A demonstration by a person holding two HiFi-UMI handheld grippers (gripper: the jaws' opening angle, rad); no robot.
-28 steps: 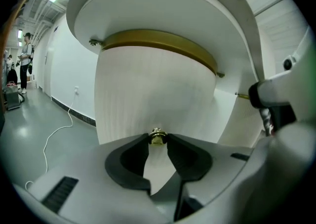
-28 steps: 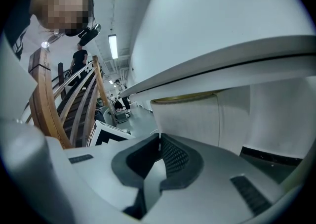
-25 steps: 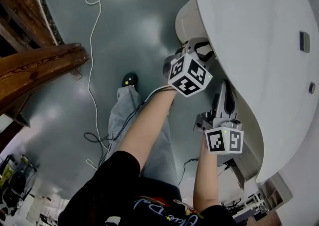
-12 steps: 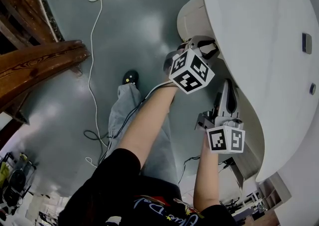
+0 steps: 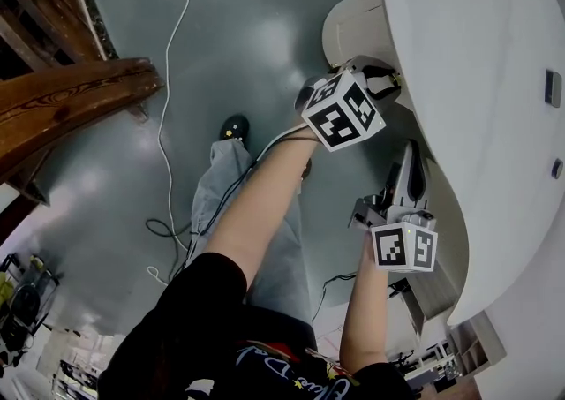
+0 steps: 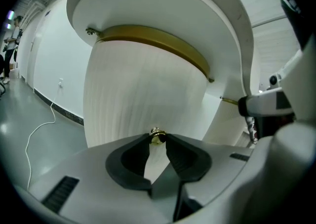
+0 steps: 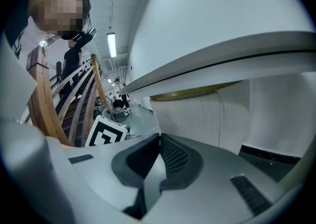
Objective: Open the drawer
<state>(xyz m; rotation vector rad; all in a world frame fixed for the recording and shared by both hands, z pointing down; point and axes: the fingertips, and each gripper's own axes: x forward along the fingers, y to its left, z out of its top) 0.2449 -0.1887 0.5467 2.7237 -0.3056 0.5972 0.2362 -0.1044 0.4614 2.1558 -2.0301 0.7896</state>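
Two left fingers [image 6: 134, 158], apparently tight on the brass drawer knob [image 6: 157, 136]

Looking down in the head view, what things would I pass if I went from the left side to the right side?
curved wooden rail → white cable → black shoe → left gripper → white tabletop

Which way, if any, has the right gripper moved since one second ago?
No: the right gripper stays put beside the white curved tabletop.
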